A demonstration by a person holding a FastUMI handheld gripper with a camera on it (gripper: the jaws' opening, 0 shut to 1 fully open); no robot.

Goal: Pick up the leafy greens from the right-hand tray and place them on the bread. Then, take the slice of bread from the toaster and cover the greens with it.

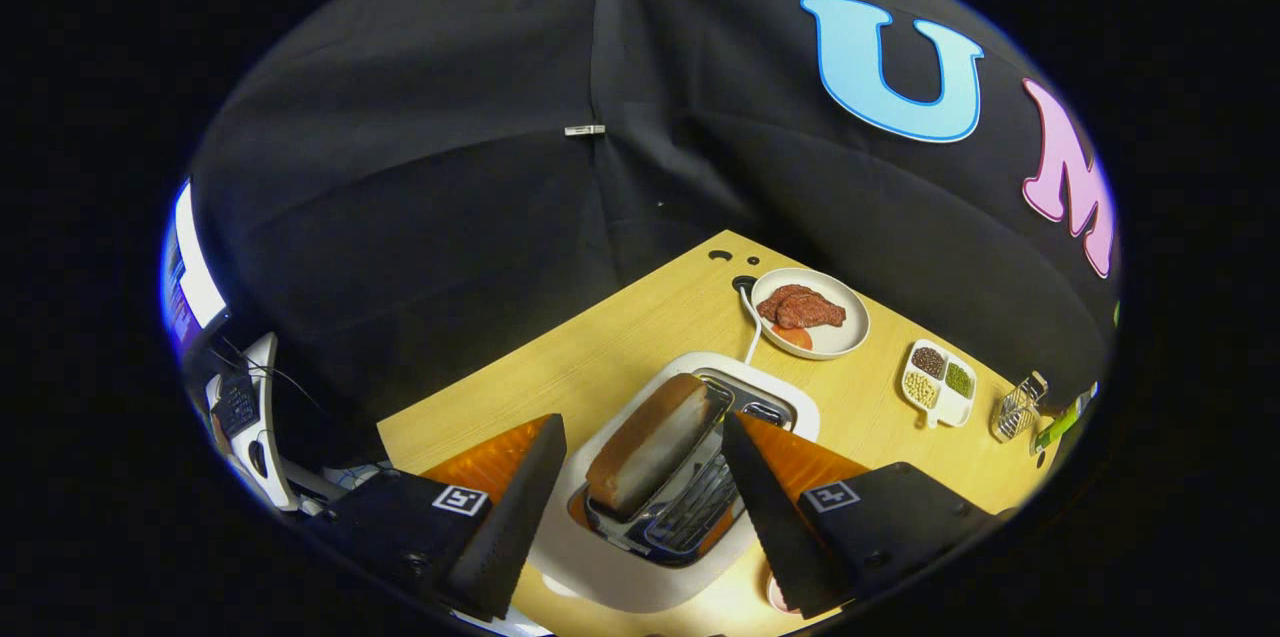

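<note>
The claw [640,477] gapes wide, the toaster's [790,417] bread slice [650,442] between its fingers.

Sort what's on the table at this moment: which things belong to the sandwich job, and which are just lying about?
Part of the job:
- slice of bread standing in the toaster
- gripper, fingers open, one on each side of the slice

Lying about:
- round plate with meat, beyond the toaster
- divided dish of beans
- small wire rack beside the dish
</note>
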